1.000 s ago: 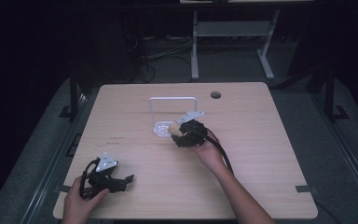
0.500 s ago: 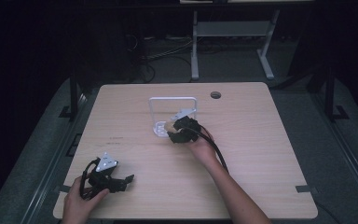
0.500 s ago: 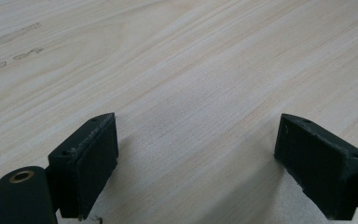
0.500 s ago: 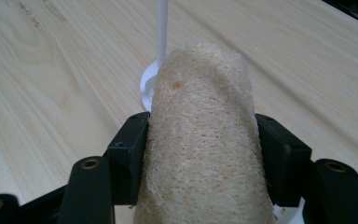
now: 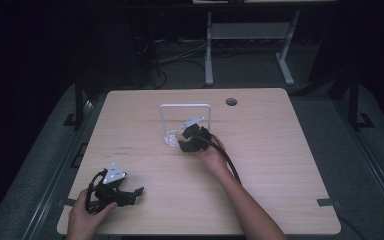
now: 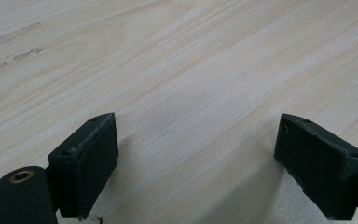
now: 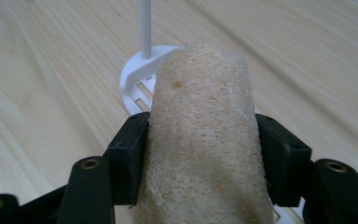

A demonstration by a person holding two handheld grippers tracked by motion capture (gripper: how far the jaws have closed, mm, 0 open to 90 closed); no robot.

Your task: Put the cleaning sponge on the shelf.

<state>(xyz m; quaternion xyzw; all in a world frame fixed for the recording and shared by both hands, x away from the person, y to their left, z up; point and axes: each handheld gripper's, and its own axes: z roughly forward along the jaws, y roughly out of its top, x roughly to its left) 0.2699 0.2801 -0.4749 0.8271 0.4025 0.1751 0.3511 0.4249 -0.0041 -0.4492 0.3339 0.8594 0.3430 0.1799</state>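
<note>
Holding beige fibrous loofah roll [image 7: 200, 140] clamped in right hand-held gripper [image 7: 200, 158], over slotted base of white wire rack [image 7: 137, 79] on wooden counter [image 5: 280, 150]. Placement pending. Left hand-held gripper [image 6: 205, 158] spread apart, idle.

Standing mid-table [image 5: 280, 150]: white wire rack [image 5: 185, 106]; beige loofah sponge [image 7: 200, 135] lying just before it, left gripper [image 5: 137, 192] resting near-left.
</note>
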